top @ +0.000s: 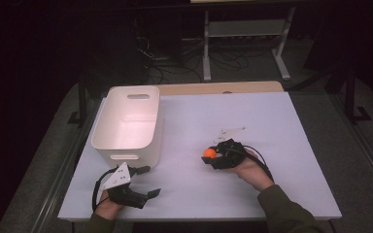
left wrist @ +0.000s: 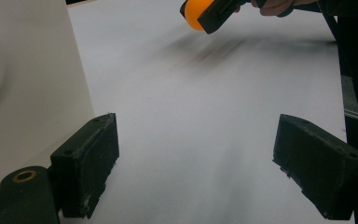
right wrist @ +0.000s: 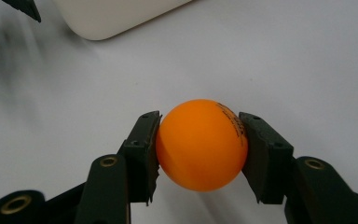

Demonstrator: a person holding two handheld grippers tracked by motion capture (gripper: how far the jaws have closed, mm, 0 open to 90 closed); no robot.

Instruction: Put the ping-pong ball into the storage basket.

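Right gripper view: orange ball (right wrist: 201,150), print line tilted, clamped by right tool (right wrist: 199,156).

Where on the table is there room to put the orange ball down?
Bare sheet lies between the white bin and the right gripper that grips the orange ball, and across the table's far and right side. The near left corner is tighter, with the open left gripper close to the bin.
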